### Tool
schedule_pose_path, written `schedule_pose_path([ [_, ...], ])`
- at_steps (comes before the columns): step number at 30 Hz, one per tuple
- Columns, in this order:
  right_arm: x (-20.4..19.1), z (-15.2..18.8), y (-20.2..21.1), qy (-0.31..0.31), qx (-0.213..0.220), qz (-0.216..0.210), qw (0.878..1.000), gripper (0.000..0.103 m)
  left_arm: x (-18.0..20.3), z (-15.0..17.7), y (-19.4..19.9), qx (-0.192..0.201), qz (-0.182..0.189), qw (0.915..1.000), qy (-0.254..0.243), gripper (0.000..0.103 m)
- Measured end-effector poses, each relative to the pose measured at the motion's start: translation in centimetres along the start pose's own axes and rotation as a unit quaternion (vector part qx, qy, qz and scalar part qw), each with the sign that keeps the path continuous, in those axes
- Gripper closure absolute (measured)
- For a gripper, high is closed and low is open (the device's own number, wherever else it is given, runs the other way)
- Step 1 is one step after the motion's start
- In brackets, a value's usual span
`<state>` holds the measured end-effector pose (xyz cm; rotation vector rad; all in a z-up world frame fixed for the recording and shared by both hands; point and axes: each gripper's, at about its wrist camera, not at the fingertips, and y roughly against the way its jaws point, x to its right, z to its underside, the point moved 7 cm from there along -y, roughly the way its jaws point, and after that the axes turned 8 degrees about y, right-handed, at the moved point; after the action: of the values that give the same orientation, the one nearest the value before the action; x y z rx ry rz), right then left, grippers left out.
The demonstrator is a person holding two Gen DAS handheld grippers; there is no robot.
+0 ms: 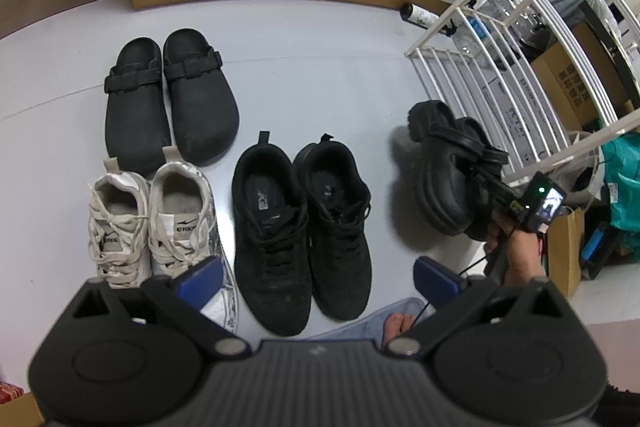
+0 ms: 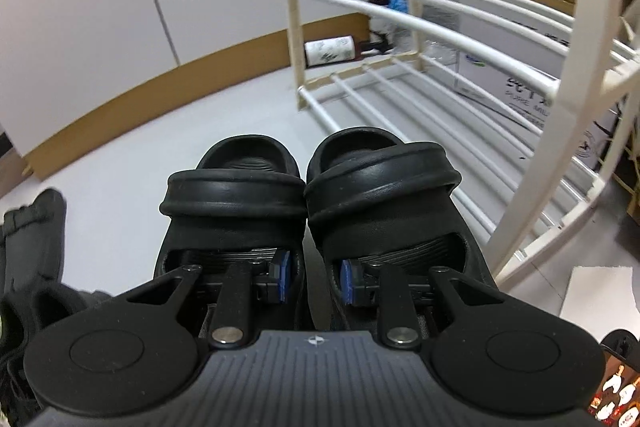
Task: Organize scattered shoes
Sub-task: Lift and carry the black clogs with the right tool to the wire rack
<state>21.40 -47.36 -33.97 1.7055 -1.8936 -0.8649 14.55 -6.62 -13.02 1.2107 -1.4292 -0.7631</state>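
Sandals (image 2: 308,203) are hanging from our right gripper (image 2: 314,277) at the centre of the right wrist frame: 2 black chunky rubber ones, pressed side by side. We are pinching their 2 inner side walls together between the blue pads (image 2: 285,277), so the jaws are standing nearly closed with just that doubled rubber between them. In the left wrist frame the same pair (image 1: 444,163) is showing at the right, tilted and apparently lifted clear of the pale floor (image 1: 304,87), just in front of the white rack (image 1: 516,39).

We are judging these as light for their bulk, the thick soles giving most of the weight, so the toes are likely to sag away from the grip. Rubber this smooth looks springy and a little slippery; a thin wall could squirm out if we swing it quickly. Holding both inner walls at once, close to the straps, seems the best place, since it keeps the pair together. Nothing here looks fragile.

Our left gripper (image 1: 316,277) is hovering at the bottom of its frame with its jaws wide apart and nothing between them, above the black sneakers (image 1: 300,227), with the white sneakers (image 1: 152,219) and the black clogs (image 1: 168,99) lined up to the left.
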Motion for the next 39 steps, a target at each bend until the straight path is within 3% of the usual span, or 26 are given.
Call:
schedule_pose_path([
  [20,5.4,-0.1,1.1,-0.099,0.029,0.093,0.99,0.077,0.0,0.0,-0.1,-0.001,-0.001,1.0,0.0,0.001],
  [34,8.3,-2.8,-2.5,-0.156,0.047,0.172,0.972,0.077,0.1,0.2,-0.1,-0.004,-0.002,1.0,-0.004,0.001],
  [39,8.1,-3.3,-3.2,-0.163,0.055,0.176,0.969,0.076,-0.1,0.2,-0.2,-0.005,-0.003,1.0,-0.002,0.001],
])
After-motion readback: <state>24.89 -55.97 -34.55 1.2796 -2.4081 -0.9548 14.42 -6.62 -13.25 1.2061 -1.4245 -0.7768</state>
